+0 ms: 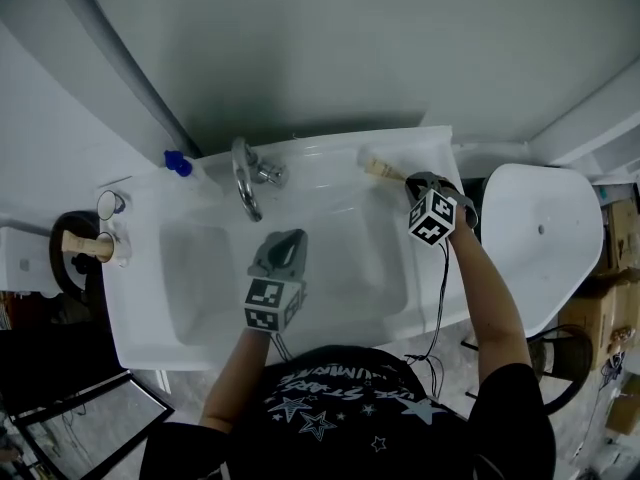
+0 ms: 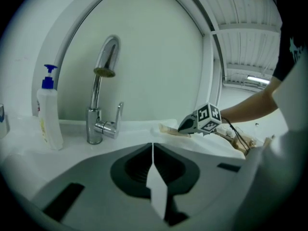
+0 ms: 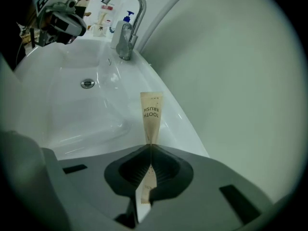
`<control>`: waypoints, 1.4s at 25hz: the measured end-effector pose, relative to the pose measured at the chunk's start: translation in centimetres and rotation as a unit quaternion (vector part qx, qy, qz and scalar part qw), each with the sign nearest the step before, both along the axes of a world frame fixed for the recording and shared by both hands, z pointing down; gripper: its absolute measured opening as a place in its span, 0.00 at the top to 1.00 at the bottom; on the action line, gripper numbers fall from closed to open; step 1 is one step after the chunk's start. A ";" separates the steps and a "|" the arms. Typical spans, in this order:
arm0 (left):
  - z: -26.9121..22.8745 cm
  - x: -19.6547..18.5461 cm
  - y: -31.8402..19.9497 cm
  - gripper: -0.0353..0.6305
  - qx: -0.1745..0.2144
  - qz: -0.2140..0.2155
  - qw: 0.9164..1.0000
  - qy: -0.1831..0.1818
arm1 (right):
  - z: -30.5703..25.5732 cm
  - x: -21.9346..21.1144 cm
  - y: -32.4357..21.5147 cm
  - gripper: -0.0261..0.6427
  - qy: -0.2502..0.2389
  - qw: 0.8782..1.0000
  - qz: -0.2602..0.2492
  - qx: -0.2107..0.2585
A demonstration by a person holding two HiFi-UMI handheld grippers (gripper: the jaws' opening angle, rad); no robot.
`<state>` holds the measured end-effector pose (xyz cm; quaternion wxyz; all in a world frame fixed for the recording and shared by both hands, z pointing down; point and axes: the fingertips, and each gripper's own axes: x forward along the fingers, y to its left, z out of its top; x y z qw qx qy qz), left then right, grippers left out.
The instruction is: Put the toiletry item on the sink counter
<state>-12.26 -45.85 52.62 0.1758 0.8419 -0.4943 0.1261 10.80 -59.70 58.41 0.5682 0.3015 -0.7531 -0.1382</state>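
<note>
Between the right gripper's [image 3: 150, 146] closed jaws sits the toothbrush packet [image 3: 150, 115], pinched at its near end. Its far end reaches ahead over the desk's [image 3: 167, 123] back ledge; contact unclear. Left gripper [image 2: 153, 146] has jaws together, empty, above the basin [image 1: 200, 268], faucet [image 2: 97, 121] ahead, soap bottle [image 2: 48, 119] ahead-left.

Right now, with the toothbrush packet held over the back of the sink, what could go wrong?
1. The right gripper pinches the toothbrush packet by its near end over a narrow counter ledge; released askew, it may slide into the basin.
2. I cannot tell whether the packet touches the ledge yet; dropped from height, it could bounce off.
3. The wall stands close beside the gripper; a bump is possible.
</note>
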 end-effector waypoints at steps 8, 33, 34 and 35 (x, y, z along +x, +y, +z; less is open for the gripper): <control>0.9 0.1 -0.2 0.92 -0.015 0.007 1.000 0.000 | 1.6 0.0 -2.2 0.94 0.082 0.992 -0.099 -0.005; 0.7 0.4 0.6 0.92 -0.025 -0.004 1.000 0.010 | 1.8 1.1 -4.3 0.78 0.128 0.986 -0.091 0.063; 0.6 0.4 0.7 0.92 -0.025 -0.005 1.000 0.011 | 1.6 1.1 -4.1 0.78 0.123 0.986 -0.087 0.067; 0.5 0.4 0.9 0.92 -0.025 -0.005 1.000 0.012 | 1.5 1.1 -3.8 0.78 0.119 0.987 -0.084 0.070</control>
